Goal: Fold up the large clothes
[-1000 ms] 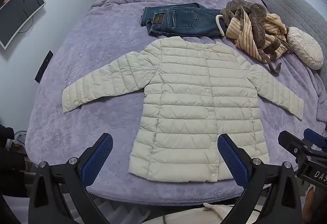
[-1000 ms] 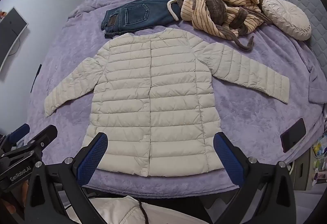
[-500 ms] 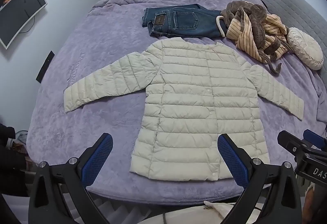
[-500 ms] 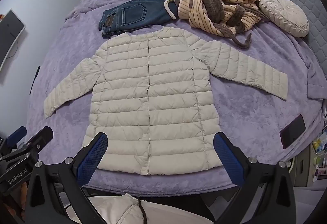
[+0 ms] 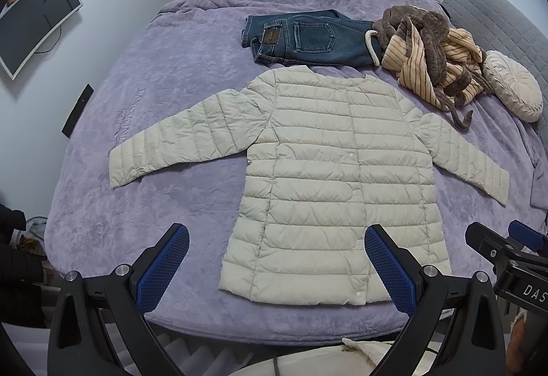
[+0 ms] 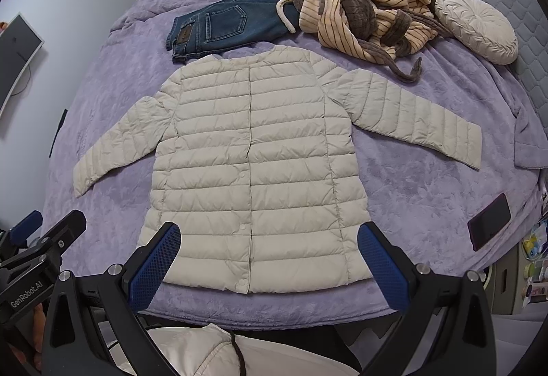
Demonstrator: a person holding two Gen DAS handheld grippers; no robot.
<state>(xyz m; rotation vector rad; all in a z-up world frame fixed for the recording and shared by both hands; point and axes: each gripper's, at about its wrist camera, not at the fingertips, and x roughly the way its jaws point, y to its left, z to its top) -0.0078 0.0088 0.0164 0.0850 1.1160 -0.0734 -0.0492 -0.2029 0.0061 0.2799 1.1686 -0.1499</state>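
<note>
A cream quilted jacket (image 5: 328, 177) lies flat and face up across the purple bed (image 5: 154, 84), snapped closed down the front, both sleeves spread out to the sides and its hem near the bed's front edge. My left gripper (image 5: 275, 269) hangs above that edge with its jaws wide and nothing between them; my right gripper (image 6: 269, 264) hangs over the hem in the same way, jaws wide and empty. Neither touches the cloth. As I judge it, the folding proper has not begun: the jacket is laid out and smoothed, which is the readying done, but no sleeve is turned in and no part of the body is doubled over. Left for me are the sleeves, then the body. Beyond the collar rests a pair of jeans (image 5: 308, 40), which looks folded, and to its right a striped tan-and-brown garment (image 5: 431, 53) lies in a heap, clearly unfolded. A round cream cushion (image 5: 513, 91) sits at the far right, and a dark phone (image 6: 489, 221) lies near the bed's right edge.
</note>
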